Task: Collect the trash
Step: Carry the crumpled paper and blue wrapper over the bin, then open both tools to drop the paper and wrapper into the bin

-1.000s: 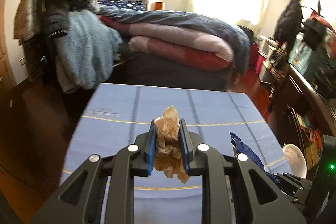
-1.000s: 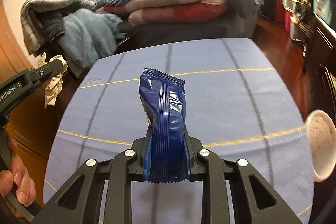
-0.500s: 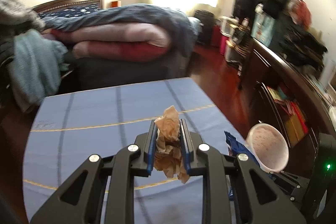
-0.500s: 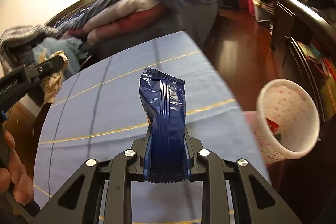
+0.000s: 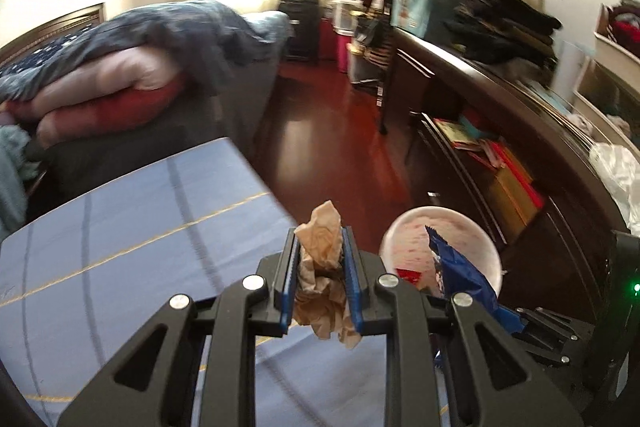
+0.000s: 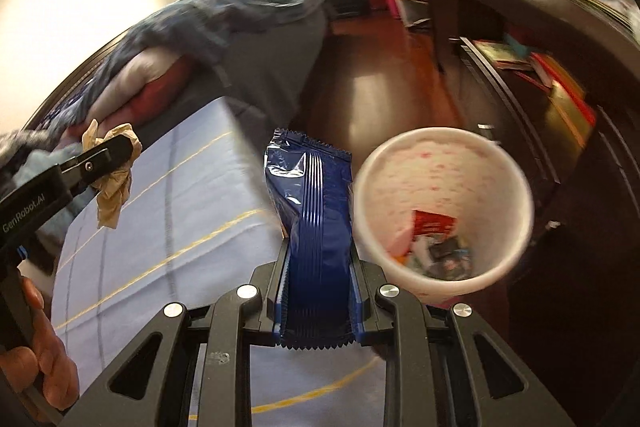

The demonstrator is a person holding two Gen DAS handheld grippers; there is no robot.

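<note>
My left gripper (image 5: 319,247) is shut on a crumpled brown paper wad (image 5: 325,251), held above the right edge of the blue tablecloth (image 5: 120,235). My right gripper (image 6: 318,259) is shut on a blue foil snack wrapper (image 6: 316,227), which stands upright between the jaws. A white bin with pink speckles (image 6: 440,163) sits on the floor just right of the table, with red and dark wrappers inside. The wrapper is close to the bin's left rim. In the left wrist view the bin (image 5: 400,239) shows behind the blue wrapper (image 5: 460,275). The left gripper (image 6: 116,151) with its paper shows at left in the right wrist view.
A bed with piled quilts (image 5: 140,67) stands beyond the table. A dark wood cabinet (image 5: 520,147) with books and clothes on top runs along the right. Red wood floor (image 5: 328,131) lies between them.
Both grippers have swung right, off the table's middle toward its right edge. The bin has come much closer and its inside now shows. Both still hold their trash.
</note>
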